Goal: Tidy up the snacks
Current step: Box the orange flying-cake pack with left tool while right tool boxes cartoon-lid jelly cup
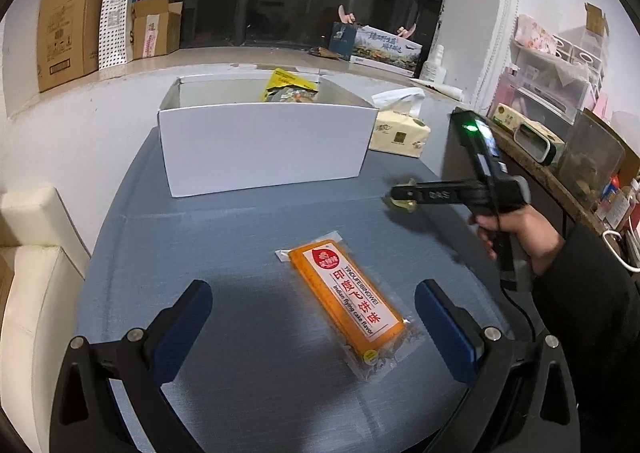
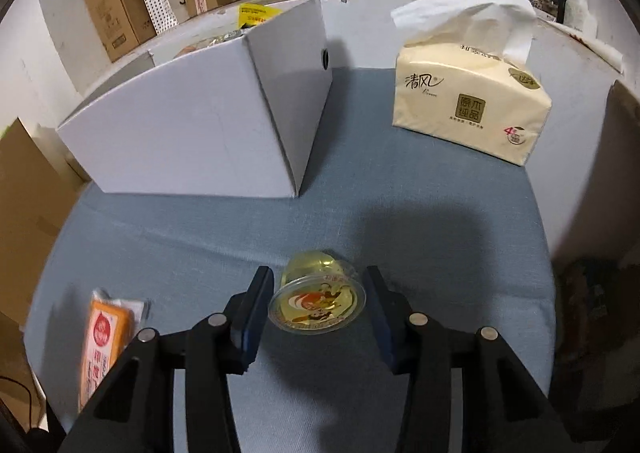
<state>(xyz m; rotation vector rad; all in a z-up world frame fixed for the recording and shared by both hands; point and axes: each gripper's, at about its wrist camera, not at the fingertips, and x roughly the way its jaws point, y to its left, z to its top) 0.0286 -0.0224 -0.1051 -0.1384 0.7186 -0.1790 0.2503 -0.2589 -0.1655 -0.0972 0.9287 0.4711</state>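
Note:
An orange flat snack pack (image 1: 347,300) lies on the blue-grey table, between and just ahead of the open fingers of my left gripper (image 1: 314,307); it also shows at the lower left of the right wrist view (image 2: 105,341). My right gripper (image 2: 318,303) is shut on a small yellow jelly cup (image 2: 317,303), held above the table; in the left wrist view that gripper (image 1: 402,197) sits at the right with the cup (image 1: 400,203) at its tip. A white open box (image 1: 264,141) stands at the table's far side, with snack packets (image 1: 290,87) inside.
A cream tissue pack (image 2: 470,101) stands right of the white box (image 2: 192,133). Cardboard boxes (image 1: 76,25) and a dotted bag line the back ledge. A cream seat (image 1: 28,277) is at the left and a cluttered shelf (image 1: 560,125) at the right.

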